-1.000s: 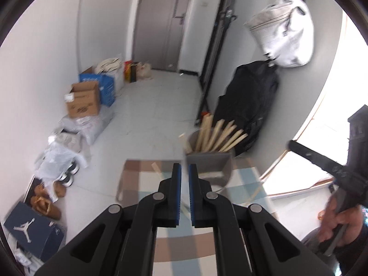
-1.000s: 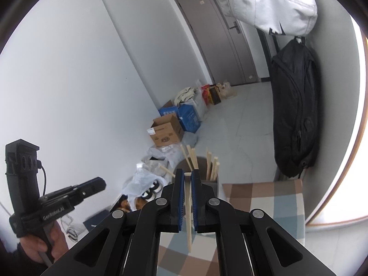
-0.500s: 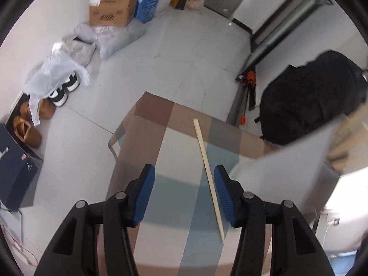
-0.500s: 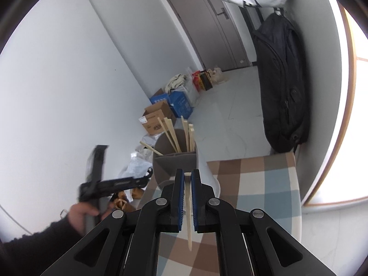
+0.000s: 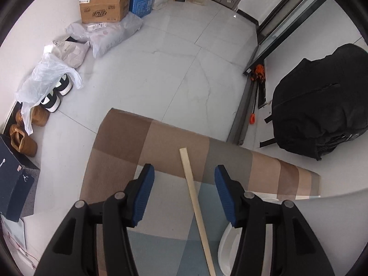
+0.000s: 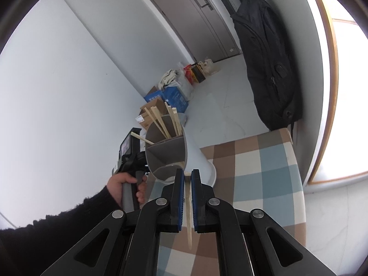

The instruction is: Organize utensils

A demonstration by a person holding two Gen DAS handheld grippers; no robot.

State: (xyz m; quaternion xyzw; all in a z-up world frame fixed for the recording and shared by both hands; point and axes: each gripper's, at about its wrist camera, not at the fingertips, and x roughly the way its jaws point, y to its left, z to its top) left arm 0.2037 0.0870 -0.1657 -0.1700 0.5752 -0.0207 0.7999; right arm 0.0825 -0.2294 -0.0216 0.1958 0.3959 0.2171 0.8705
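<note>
A wooden chopstick (image 5: 195, 197) lies on the checked tablecloth (image 5: 119, 138) in the left wrist view. My left gripper (image 5: 182, 179) is open above it, one blue pad on each side. My right gripper (image 6: 188, 178) is shut on another chopstick (image 6: 189, 216), its upper end at the rim of the white utensil holder (image 6: 195, 154). The holder has grey divided compartments, and several chopsticks (image 6: 169, 122) stand in the far one. The holder's white base (image 5: 226, 248) shows at the lower right of the left wrist view.
The checked cloth (image 6: 260, 161) covers a small table by the wall. A black backpack (image 5: 322, 105) hangs to the right. Cardboard boxes (image 5: 103, 4), bags and shoes (image 5: 55, 92) lie on the tiled floor at the left. The left hand and its gripper handle (image 6: 131, 172) are beside the holder.
My left gripper has opened and swung down over the chopstick on the cloth. My right gripper has carried its chopstick up to the holder's rim.
</note>
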